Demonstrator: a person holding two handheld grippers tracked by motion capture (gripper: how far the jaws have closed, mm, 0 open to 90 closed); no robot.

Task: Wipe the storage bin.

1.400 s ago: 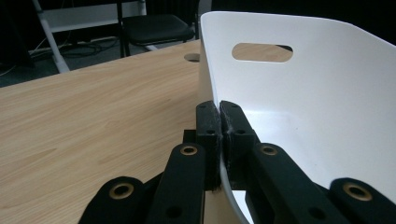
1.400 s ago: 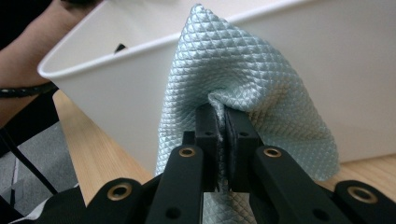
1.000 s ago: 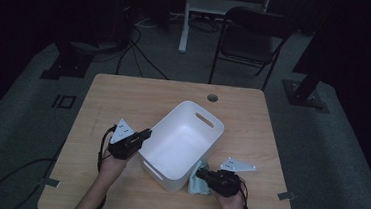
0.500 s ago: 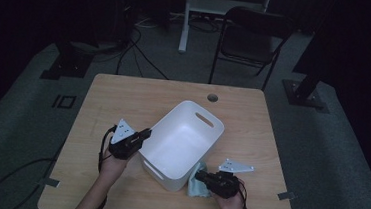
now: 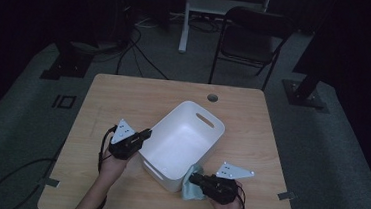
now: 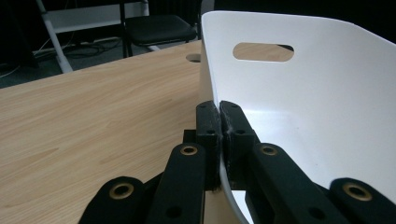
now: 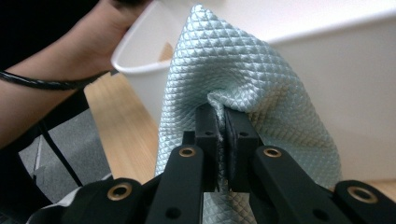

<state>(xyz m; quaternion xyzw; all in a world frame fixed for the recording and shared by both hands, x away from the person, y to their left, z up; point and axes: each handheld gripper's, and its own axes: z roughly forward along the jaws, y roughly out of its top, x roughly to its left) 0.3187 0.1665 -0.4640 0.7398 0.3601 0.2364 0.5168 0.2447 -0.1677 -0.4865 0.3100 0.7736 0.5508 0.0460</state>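
A white plastic tub with a slot handle stands at an angle in the middle of the wooden table. My left gripper is shut on the tub's near-left rim; in the left gripper view the thin white wall runs between the two pads. A pale teal quilted cloth hangs against the tub's near wall at the right. My right gripper is shut on a fold of that cloth, just off the tub's side.
A black folding chair and a white stand are on the floor behind the table. The table has a round cable hole near its far edge. The person's other forearm and a black cable show beyond the cloth.
My right gripper has lifted slightly with the cloth, which now hangs a little higher against the tub's side. The left gripper and the tub have stayed where they were.
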